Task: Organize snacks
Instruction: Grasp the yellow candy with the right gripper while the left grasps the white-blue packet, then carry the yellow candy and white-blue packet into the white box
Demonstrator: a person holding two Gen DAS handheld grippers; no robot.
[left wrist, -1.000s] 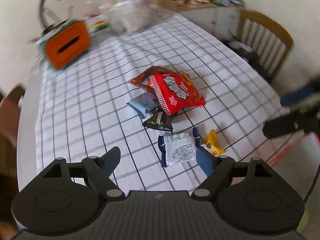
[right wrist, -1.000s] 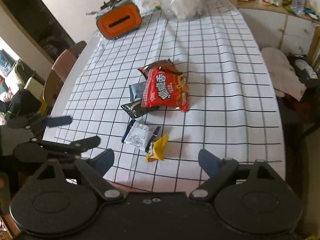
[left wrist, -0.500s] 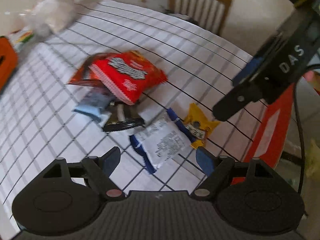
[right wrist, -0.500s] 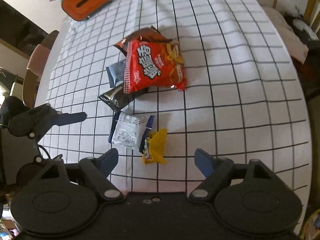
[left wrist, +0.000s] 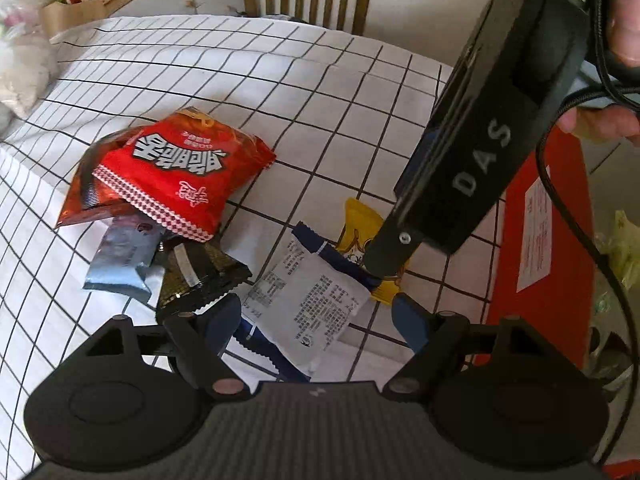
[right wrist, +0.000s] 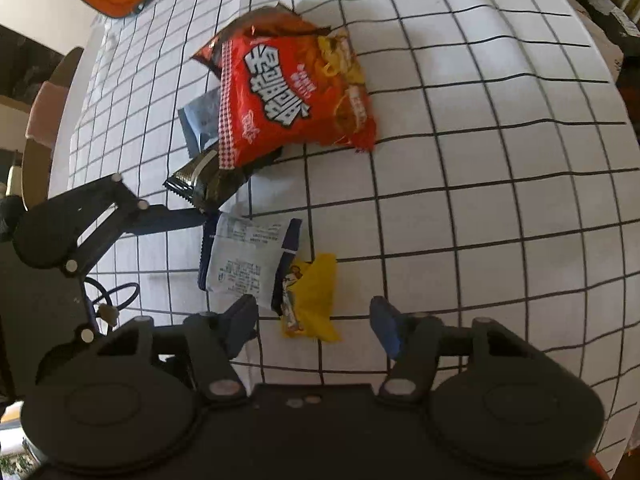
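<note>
Honestly, both claws were open, right gripper (right wrist: 312, 322) just closing around the yellow packet (right wrist: 310, 298), left gripper (left wrist: 318, 316) over the white packet (left wrist: 308, 300), so pinching mid-packet looked smartest.

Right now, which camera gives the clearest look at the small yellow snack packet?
The right wrist view: the yellow packet lies almost whole between the right gripper's open fingers. In the left wrist view the right gripper covers much of it.

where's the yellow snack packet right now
In the right wrist view the yellow snack packet lies on the checked tablecloth, between the right gripper's open fingers, touching the white-and-blue packet.
</note>
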